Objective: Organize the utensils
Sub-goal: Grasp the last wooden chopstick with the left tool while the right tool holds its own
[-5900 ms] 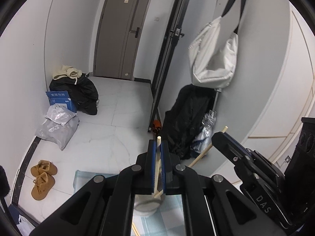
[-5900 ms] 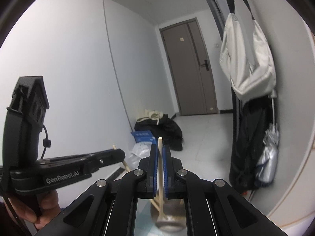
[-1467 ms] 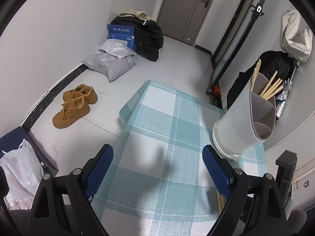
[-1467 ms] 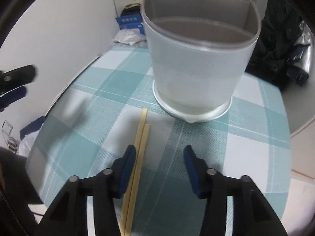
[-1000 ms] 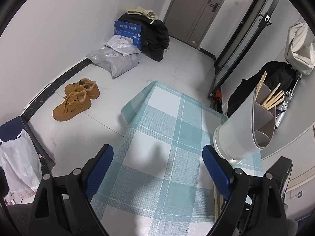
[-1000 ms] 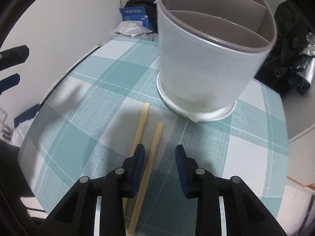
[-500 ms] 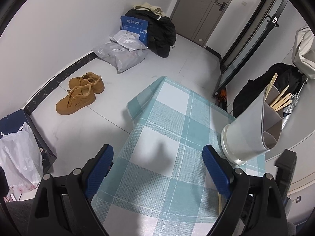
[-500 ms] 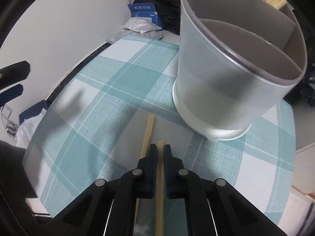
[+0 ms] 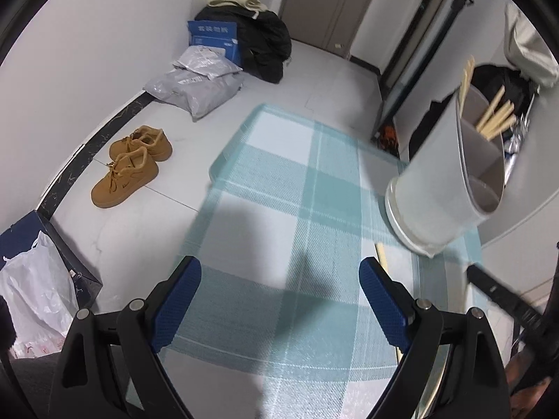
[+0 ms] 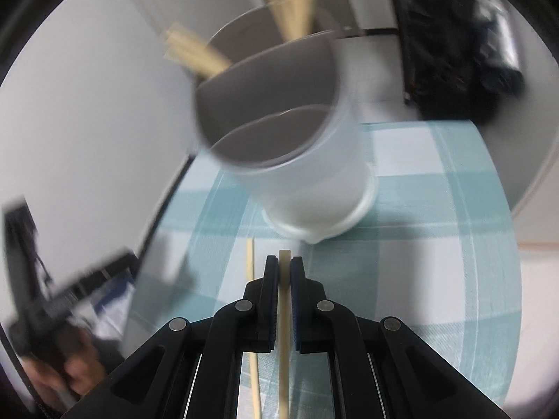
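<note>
In the right wrist view my right gripper is shut on a pale wooden chopstick, its tip poking out past the blue pads. A second chopstick lies on the checked tablecloth just to its left. Ahead stands the white divided utensil holder with several chopsticks in its far compartments. In the left wrist view my left gripper is open over the tablecloth with nothing between its fingers. The holder is at its right, a chopstick below it.
Tan shoes, grey parcels, a blue box and a black bag lie on the floor to the left of the table. A white plastic bag sits at lower left. A hand holds the left gripper.
My right gripper shut on one of the two chopsticks and lifted it, rolling as it rose toward the holder. The left gripper stayed open and sank a little.
</note>
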### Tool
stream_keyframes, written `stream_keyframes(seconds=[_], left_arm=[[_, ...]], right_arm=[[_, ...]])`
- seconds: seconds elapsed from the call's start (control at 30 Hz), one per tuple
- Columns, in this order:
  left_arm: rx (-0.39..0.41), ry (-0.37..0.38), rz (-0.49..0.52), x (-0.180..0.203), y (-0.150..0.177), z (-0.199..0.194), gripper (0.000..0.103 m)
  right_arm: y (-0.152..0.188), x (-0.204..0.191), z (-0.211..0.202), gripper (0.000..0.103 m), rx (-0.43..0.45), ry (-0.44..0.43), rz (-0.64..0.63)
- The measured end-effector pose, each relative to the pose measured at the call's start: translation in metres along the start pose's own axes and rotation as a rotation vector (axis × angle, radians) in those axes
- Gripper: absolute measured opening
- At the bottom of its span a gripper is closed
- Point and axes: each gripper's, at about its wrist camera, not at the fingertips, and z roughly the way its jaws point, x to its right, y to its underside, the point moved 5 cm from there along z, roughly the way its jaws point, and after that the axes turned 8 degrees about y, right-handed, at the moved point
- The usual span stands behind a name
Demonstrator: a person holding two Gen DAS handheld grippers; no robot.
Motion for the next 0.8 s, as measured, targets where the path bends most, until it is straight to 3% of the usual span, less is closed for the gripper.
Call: stream_keyframes(seconds=[0.37, 0.8], left_arm=[[-0.093, 0.004, 0.035, 0.020, 0.021, 0.018, 0.089], [-0.170, -0.026, 0.119, 0.060, 0.018, 0.044, 0.089]], right_arm=[[0.006, 0.075, -0.022, 0.006, 0.037, -0.181, 0.371], [0.011, 0.124, -0.041, 0.006, 0.100, -0.204, 0.463]])
